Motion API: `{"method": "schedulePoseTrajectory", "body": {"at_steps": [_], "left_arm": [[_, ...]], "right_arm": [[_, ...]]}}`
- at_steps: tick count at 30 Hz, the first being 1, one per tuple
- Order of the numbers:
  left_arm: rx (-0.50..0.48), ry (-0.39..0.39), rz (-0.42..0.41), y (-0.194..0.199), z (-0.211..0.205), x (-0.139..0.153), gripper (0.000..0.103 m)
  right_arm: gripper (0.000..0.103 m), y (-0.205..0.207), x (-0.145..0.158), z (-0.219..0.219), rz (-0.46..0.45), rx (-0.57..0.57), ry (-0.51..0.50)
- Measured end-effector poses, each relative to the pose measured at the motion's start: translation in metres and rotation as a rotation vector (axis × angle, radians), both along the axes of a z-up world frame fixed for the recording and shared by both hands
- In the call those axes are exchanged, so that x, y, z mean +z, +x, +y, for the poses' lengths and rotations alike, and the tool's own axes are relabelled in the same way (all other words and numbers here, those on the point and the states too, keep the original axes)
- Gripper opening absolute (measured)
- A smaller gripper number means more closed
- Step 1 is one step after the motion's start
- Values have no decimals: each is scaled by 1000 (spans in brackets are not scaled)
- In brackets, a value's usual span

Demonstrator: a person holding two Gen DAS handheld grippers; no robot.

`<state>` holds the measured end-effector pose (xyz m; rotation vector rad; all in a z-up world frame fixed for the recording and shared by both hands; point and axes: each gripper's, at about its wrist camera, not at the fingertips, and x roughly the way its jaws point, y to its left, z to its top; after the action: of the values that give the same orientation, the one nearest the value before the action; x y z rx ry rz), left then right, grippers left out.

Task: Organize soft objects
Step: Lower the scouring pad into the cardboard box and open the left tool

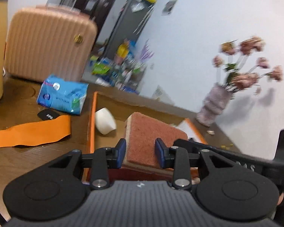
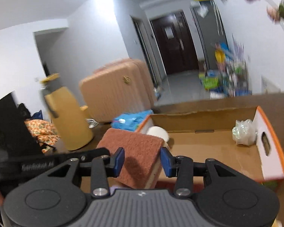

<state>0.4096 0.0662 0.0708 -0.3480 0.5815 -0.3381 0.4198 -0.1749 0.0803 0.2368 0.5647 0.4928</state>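
Left gripper (image 1: 140, 152) and right gripper (image 2: 142, 161) both pinching same rust-brown sponge (image 2: 136, 151), one at each end. Sponge lifted, bottom centre of both views, over cardboard box (image 2: 208, 147). White foam piece (image 1: 105, 121) and plastic wad (image 2: 243, 132) inside box.

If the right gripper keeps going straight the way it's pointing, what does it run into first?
Probably the far cardboard wall of the box. The right gripper, shut on the sponge, points over the box's bare floor, with the white cup just left of that line. Depth is uncertain.
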Motion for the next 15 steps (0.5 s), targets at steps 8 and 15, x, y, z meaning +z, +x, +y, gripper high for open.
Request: {"method": "schedulePoseTrajectory", "body": {"at_steps": [8, 15], "left_arm": [[4, 168, 100, 44, -21, -41, 34], [6, 269, 12, 22, -29, -30, 43]], "right_arm": [[41, 97, -50, 9, 192, 45, -56], [41, 112, -80, 30, 316, 118, -88]]}}
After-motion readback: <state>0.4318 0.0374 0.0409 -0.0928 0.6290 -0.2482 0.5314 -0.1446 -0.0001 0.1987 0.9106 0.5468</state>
